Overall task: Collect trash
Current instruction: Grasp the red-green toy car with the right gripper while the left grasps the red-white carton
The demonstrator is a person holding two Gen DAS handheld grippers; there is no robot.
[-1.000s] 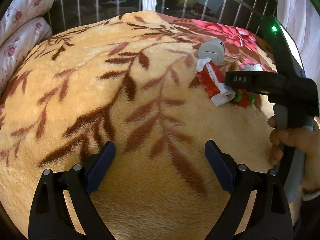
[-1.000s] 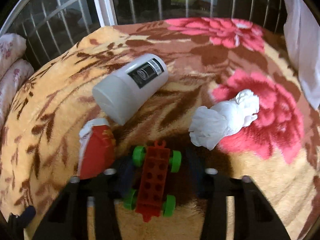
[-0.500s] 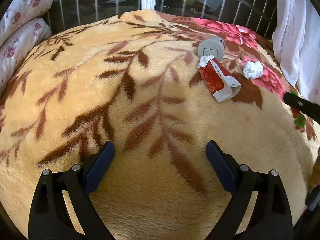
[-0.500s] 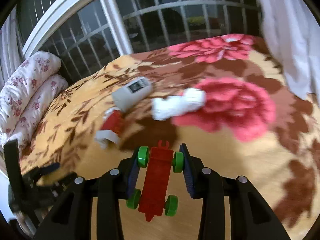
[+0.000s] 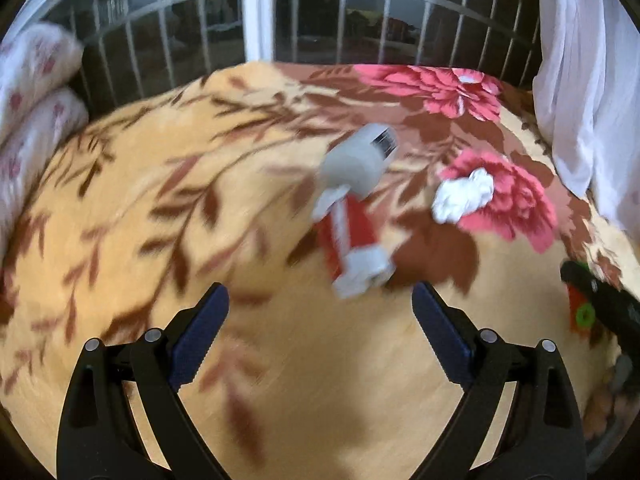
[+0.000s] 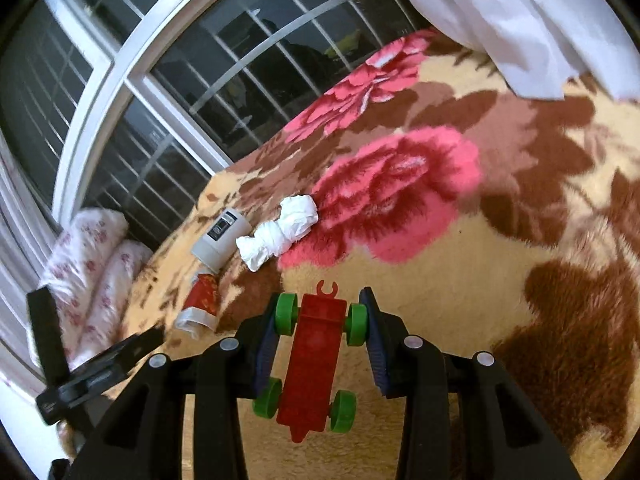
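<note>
My right gripper (image 6: 322, 320) is shut on a red toy car with green wheels (image 6: 314, 364), held above the flowered blanket (image 6: 460, 300). Farther off on the blanket lie a crumpled white tissue (image 6: 280, 234), a grey cylindrical container (image 6: 220, 238) on its side, and a red and white wrapper (image 6: 200, 304). In the left wrist view my left gripper (image 5: 320, 316) is open and empty, just short of the wrapper (image 5: 354, 240). The container (image 5: 358, 162) lies behind the wrapper and the tissue (image 5: 464, 196) to its right. The toy car (image 5: 580, 308) shows at the right edge.
Rolled floral bedding (image 5: 32, 92) lies at the blanket's left side. A barred window (image 5: 320, 24) runs behind the bed. A white curtain (image 5: 580, 72) hangs at the right. The other gripper's black body (image 6: 92, 376) shows at the left of the right wrist view.
My right gripper has lifted the toy car off the blanket, drawn back to the right and rolled. My left gripper has moved closer to the wrapper and container.
</note>
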